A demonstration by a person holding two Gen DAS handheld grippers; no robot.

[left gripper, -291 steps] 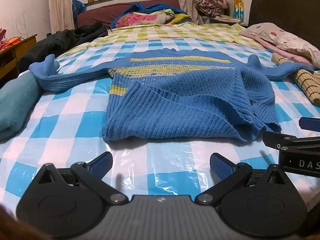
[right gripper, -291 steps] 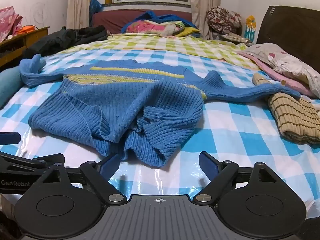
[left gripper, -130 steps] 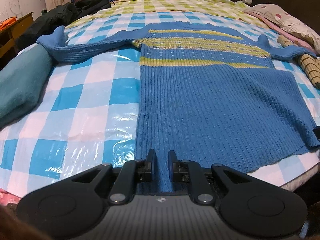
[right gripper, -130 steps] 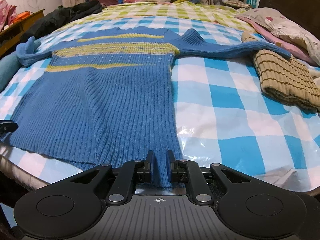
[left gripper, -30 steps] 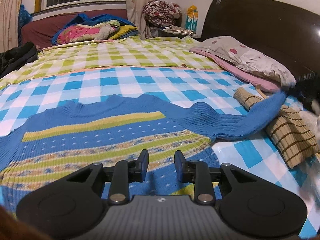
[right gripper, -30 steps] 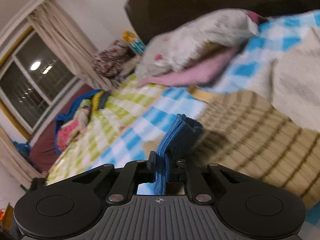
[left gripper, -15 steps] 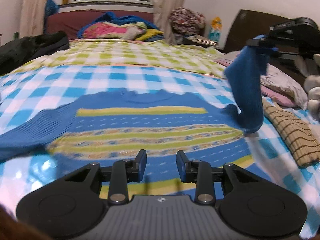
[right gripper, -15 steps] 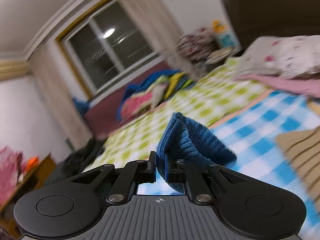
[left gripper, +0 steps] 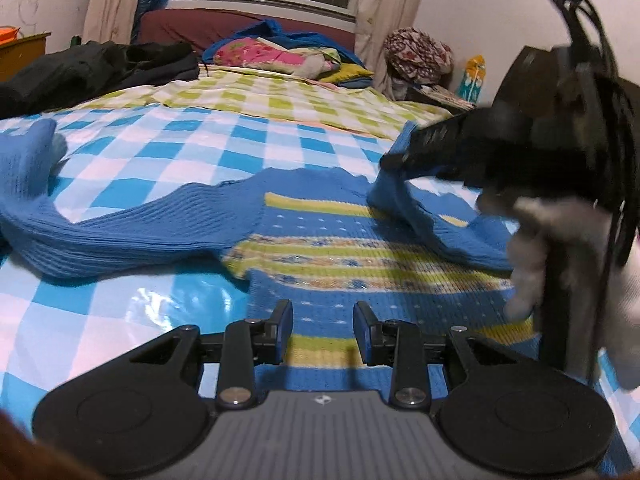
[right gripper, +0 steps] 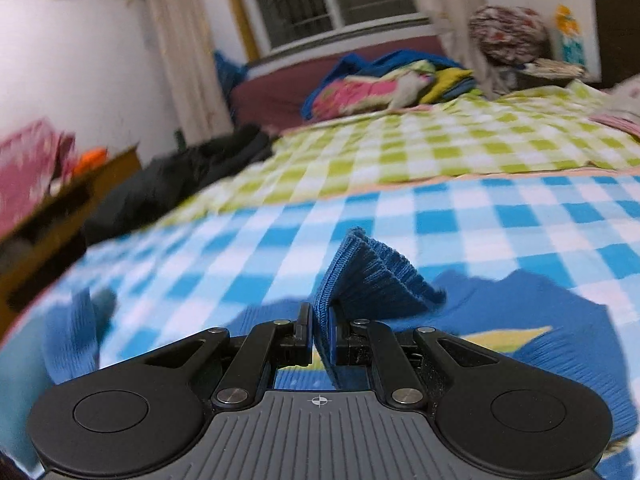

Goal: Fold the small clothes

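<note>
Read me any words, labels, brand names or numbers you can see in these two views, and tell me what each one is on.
No readable text in either view.
Left tongs: only a small emblem on the grey body, no letters.
Right tongs: only a small crosshair mark on the body, no letters.
Colourful carton by the headboard: printed, but too small and blurred to read.
Blue sweater: woven stripes only, no label showing.

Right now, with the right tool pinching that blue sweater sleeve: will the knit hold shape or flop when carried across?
Likely floppy: the sleeve sags from the right tool straight down onto the sweater. Probably stretchy too, since it is ribbed. It may slide easily, as the checkered sheet looks glossy.
</note>
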